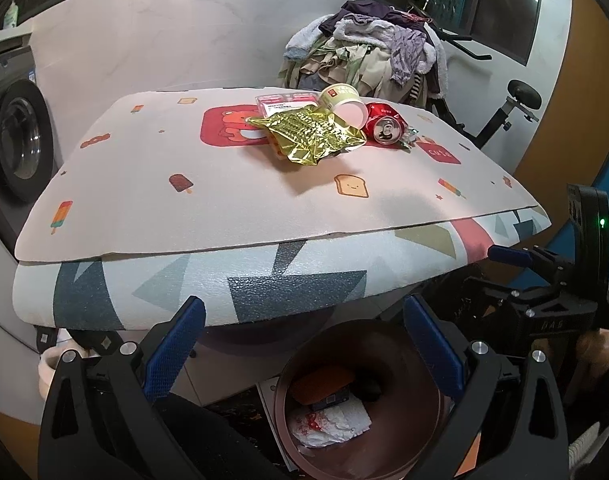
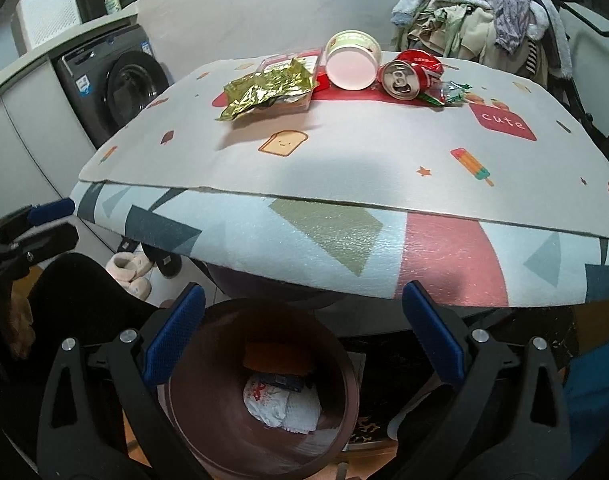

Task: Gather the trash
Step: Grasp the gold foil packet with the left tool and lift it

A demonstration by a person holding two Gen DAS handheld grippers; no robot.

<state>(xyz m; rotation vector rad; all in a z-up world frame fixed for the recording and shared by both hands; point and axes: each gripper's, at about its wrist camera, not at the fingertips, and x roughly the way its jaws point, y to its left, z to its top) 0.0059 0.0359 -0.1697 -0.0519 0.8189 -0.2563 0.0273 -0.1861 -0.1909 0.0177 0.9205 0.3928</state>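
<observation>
On the table, a crumpled gold foil wrapper is seen left of the tipped paper cup, overlapping a clear plastic tray. Right of the cup lies a crushed red can, with a small green wrapper just beside it. Below the table edge, a brown bin holds crumpled white paper and an orange packet. Both the left gripper and the right gripper are held wide apart, empty, above the bin. Laundry is piled behind the cup.

Gold wrapper, cup and red can lie on the table; brown bin below.
</observation>
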